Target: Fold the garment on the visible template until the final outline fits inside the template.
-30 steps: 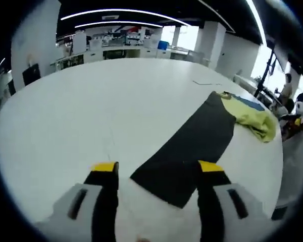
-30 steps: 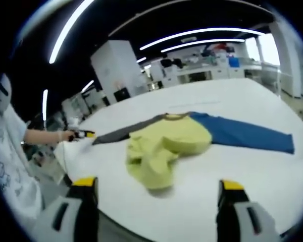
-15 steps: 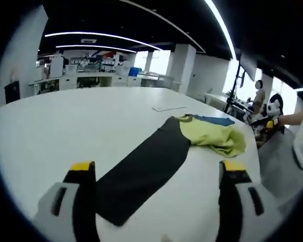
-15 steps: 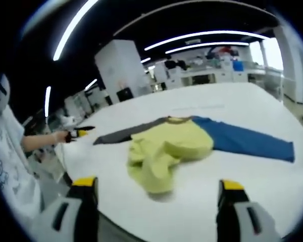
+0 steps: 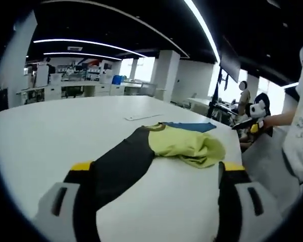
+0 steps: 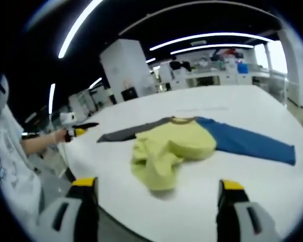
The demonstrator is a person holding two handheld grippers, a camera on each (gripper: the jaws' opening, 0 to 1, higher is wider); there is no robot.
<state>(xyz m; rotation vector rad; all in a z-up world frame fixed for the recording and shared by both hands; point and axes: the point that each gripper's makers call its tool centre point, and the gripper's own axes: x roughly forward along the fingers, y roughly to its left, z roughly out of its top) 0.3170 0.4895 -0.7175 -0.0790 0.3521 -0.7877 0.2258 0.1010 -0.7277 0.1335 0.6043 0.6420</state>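
While the garment (image 6: 187, 146) is lying spread and partly bunched on the white table (image 5: 50, 131), both tools are hanging off the cloth with nothing in them: the left gripper (image 5: 156, 174) is showing its jaws wide apart just at the tip of the dark sleeve (image 5: 118, 166), and the right gripper (image 6: 156, 189) is likewise gaping, poised at the table edge on the near side of the garment's crumpled hem. In the right gripper view the yellow-green body (image 6: 174, 148) is sitting in the middle of the garment, rumpled and doubled over on itself, with the blue sleeve (image 6: 252, 143) stretching flat out from one shoulder and the dark sleeve running out from the other. I am not making out a template outline with any confidence; a faint thin line (image 5: 141, 117) is lying on the table beyond the garment's collar, but what it is, I cannot tell. Judgement: the work is sitting early, at the stage of approaching for a grasp, with no tidy fold made. The next move is likely calling for each open tool to close on a sleeve end or hem corner of the garment, then flatten the body before folding the sleeves inward.
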